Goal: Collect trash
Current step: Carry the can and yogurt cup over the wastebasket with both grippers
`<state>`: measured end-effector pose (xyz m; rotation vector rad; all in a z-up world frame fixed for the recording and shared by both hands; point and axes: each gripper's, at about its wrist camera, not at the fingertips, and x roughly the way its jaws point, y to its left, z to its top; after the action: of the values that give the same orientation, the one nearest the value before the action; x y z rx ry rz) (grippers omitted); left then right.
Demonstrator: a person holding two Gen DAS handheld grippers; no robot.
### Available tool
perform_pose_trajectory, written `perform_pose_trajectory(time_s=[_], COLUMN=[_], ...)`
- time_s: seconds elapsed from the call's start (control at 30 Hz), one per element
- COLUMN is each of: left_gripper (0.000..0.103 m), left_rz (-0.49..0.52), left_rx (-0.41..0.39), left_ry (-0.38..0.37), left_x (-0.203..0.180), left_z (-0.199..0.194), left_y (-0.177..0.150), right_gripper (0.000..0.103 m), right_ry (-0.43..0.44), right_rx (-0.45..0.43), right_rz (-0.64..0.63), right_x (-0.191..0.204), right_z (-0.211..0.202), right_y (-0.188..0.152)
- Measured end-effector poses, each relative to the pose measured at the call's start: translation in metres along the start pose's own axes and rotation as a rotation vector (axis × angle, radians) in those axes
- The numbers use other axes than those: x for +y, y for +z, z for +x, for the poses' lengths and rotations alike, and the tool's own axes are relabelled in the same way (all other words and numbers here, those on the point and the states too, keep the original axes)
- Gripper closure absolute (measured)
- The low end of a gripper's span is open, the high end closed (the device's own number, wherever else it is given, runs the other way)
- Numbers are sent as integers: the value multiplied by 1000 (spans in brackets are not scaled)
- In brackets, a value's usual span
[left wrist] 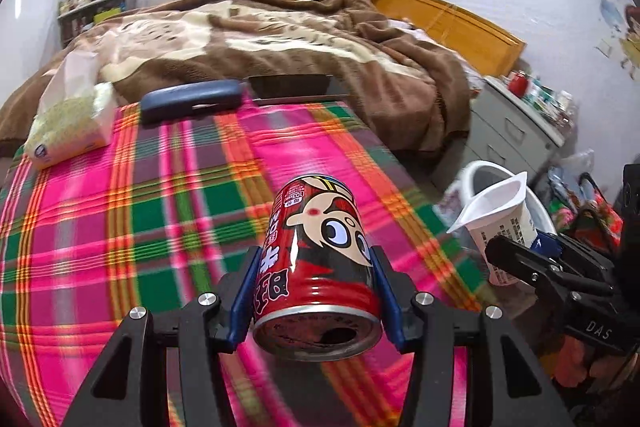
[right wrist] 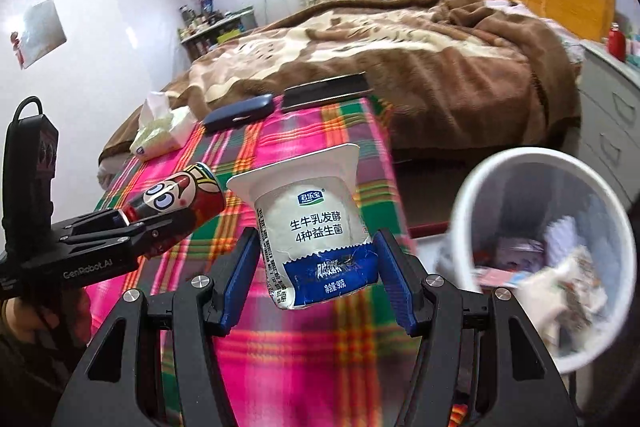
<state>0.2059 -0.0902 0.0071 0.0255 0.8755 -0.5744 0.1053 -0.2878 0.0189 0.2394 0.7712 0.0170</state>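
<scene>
Left gripper (left wrist: 316, 291): clamped on the red can (left wrist: 320, 251), held off the plaid cloth (left wrist: 120, 227).
Right gripper (right wrist: 318, 267): clenched on the yogurt cup (right wrist: 312, 227), lifted too.
Progress: both pieces picked up; dropping them remains.
Bin: white wastebasket (right wrist: 472, 195) just right of the right gripper, low beside the bed, some rubbish seemingly inside, though blurred.
Left behind: tissue pack (left wrist: 68, 131), blue case (left wrist: 192, 101) ahead.
Room: bedroom, brown blanket (left wrist: 320, 47) beyond.

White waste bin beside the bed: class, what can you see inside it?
Inside the white waste bin, crumpled paper and wrappers lie in a blurred heap, some white, some reddish. What lies beneath the heap, and the bin's bottom, are covered.
</scene>
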Motion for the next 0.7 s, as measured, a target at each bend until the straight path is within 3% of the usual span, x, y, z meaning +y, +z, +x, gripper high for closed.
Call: perform_pose_trajectory(time_s=[0.33,0.53,0.7], left_gripper=[50,50,50], left_rz=[101,155,205], left_rx=[0,40,90], left_ry=[-151,-231,-271], left_x=[-99,-155,-196], left_z=[2,16,31], left_y=[-12,-26,-38], right_gripper=[43,43,43], right_ry=[-147,-233,-254], right_rx=[-78,-100,-112], right_rz=[79,161,204], right_x=[-57,-96,-115], right_z=[-56,-71,-79], right_y=[-16,-25,-31])
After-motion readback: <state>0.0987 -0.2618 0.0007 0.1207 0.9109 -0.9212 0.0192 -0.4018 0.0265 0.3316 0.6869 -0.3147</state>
